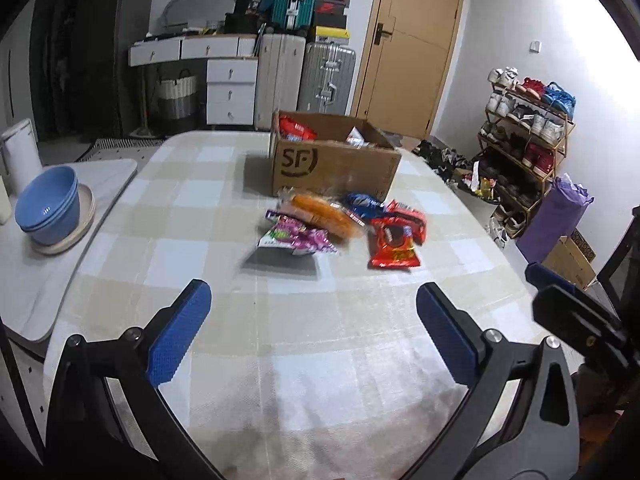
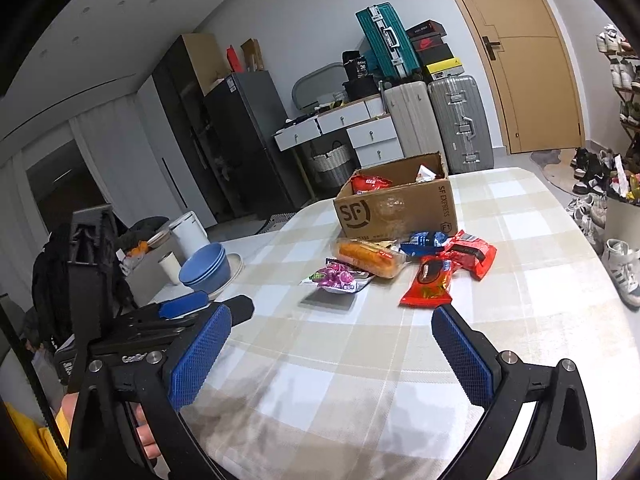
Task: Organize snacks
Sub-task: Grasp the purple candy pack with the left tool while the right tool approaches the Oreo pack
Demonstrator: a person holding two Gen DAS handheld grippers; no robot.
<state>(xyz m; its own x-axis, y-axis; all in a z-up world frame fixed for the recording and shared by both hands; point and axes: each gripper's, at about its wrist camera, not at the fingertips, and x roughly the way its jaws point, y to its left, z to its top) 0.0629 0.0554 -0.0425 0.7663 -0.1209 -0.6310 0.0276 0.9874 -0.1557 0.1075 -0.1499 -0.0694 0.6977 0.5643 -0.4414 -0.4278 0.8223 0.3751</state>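
An open SF cardboard box [image 1: 336, 168] [image 2: 394, 210] stands on the checked table with a red pack and a white pack inside. In front of it lie loose snacks: a purple pack [image 1: 298, 238] [image 2: 338, 278], an orange pack [image 1: 324, 214] [image 2: 370, 258], a blue pack [image 1: 362, 202] [image 2: 426, 242] and two red packs [image 1: 394, 246] [image 2: 430, 286]. My left gripper [image 1: 314, 332] is open and empty, above the near table. My right gripper [image 2: 332, 354] is open and empty, short of the snacks. The left gripper also shows at the left of the right wrist view.
Stacked blue bowls [image 1: 50, 204] [image 2: 206, 266] sit on a side surface at the left, beside a white canister [image 2: 190, 232]. Suitcases [image 1: 304, 76], drawers and a door stand behind the table. A shoe rack [image 1: 524, 140] is at the right.
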